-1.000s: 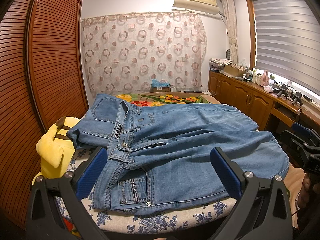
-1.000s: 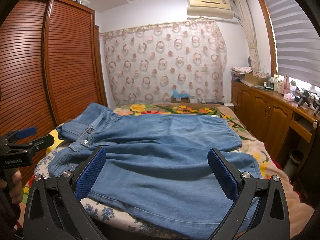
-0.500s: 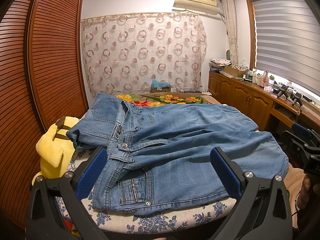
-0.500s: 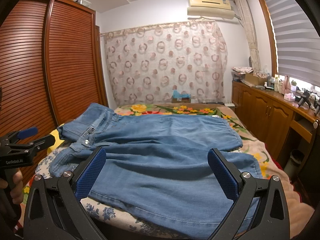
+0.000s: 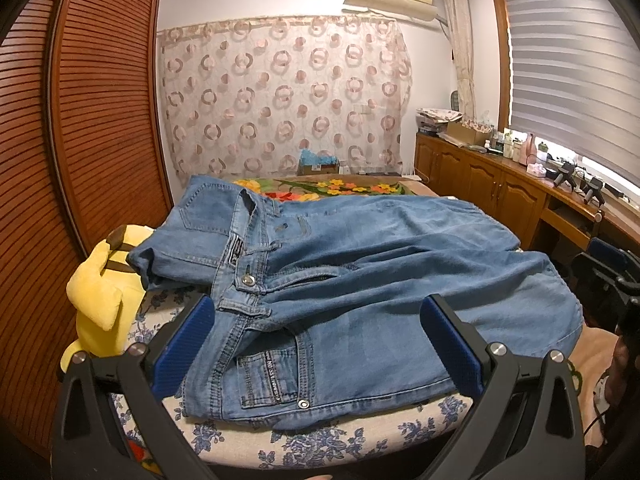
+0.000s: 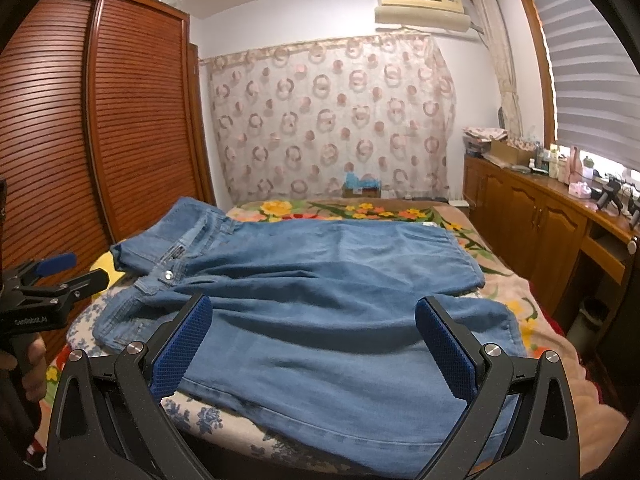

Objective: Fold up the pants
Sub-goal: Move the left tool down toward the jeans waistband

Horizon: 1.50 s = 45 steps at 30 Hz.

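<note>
Light blue denim pants point(image 5: 360, 280) lie spread across the bed, waistband and button at the left, legs running to the right; they also show in the right wrist view point(image 6: 320, 288). My left gripper point(image 5: 316, 344) is open and empty, hovering over the waist and front pocket at the near edge. My right gripper point(image 6: 314, 344) is open and empty, over the near leg. The left gripper shows at the left edge of the right wrist view point(image 6: 56, 276); the right gripper shows at the right edge of the left wrist view point(image 5: 608, 268).
The bed point(image 5: 320, 440) has a blue floral sheet and a flowered blanket point(image 6: 360, 210). A yellow plush toy point(image 5: 100, 292) lies at its left edge by the wooden wardrobe point(image 5: 80, 120). Wooden cabinets point(image 6: 540, 220) with clutter line the right wall.
</note>
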Motion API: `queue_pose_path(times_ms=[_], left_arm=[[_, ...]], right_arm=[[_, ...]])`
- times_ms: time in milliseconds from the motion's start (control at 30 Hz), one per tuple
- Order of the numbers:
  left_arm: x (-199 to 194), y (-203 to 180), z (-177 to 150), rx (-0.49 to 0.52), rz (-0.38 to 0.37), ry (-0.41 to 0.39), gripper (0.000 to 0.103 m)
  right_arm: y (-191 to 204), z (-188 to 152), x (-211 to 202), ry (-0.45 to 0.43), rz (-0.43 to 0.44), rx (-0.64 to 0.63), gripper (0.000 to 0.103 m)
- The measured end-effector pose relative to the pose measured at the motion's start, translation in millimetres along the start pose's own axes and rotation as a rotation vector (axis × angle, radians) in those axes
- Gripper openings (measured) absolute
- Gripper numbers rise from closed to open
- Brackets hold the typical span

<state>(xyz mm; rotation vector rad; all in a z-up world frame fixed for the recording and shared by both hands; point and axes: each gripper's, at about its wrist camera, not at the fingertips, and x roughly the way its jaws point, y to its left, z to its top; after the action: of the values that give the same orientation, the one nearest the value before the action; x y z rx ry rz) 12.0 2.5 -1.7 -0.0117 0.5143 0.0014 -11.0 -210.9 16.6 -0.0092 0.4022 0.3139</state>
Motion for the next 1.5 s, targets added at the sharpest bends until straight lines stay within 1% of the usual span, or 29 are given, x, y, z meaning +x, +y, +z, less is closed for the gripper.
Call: queue_pose_path(times_ms=[33, 67, 300, 433, 667, 867, 967, 1100, 1233, 1433, 1500], left_arm=[[7, 9, -10, -0.004, 0.001, 0.005, 0.103], [6, 10, -11, -0.004, 0.001, 0.003, 0.103], [23, 30, -23, -0.035, 0.017, 0.058, 0.103], [29, 39, -29, -0.046, 0.020, 0.078, 0.103], [38, 50, -40, -0.057, 0.025, 0.107, 0.103], [49, 66, -53, -0.072, 0.046, 0.160, 0.103], [53, 78, -62, -0.098, 0.054, 0.183, 0.103], [55, 92, -72, -0.123, 0.047, 0.202, 0.103], [55, 103, -80, -0.132, 0.061, 0.216, 0.103], [49, 121, -94, -0.174, 0.041, 0.229, 0.103], [48, 126, -97, -0.177, 0.057, 0.233, 0.103]], right_arm=[[-4, -1, 3, 0.004, -0.001, -0.001, 0.103], [-6, -3, 6, 0.009, -0.002, -0.001, 0.103], [-18, -9, 19, 0.057, -0.012, -0.007, 0.103], [-30, -15, 23, 0.083, -0.016, -0.006, 0.103], [-41, -27, 39, 0.137, -0.025, -0.009, 0.103], [-48, -44, 65, 0.221, -0.032, -0.030, 0.103], [-50, -52, 76, 0.259, -0.028, -0.044, 0.103], [-51, -62, 87, 0.303, -0.027, -0.057, 0.103], [-53, -69, 93, 0.330, -0.036, -0.064, 0.103], [-50, -77, 102, 0.364, -0.057, -0.085, 0.103], [-50, -82, 105, 0.384, -0.055, -0.085, 0.103]])
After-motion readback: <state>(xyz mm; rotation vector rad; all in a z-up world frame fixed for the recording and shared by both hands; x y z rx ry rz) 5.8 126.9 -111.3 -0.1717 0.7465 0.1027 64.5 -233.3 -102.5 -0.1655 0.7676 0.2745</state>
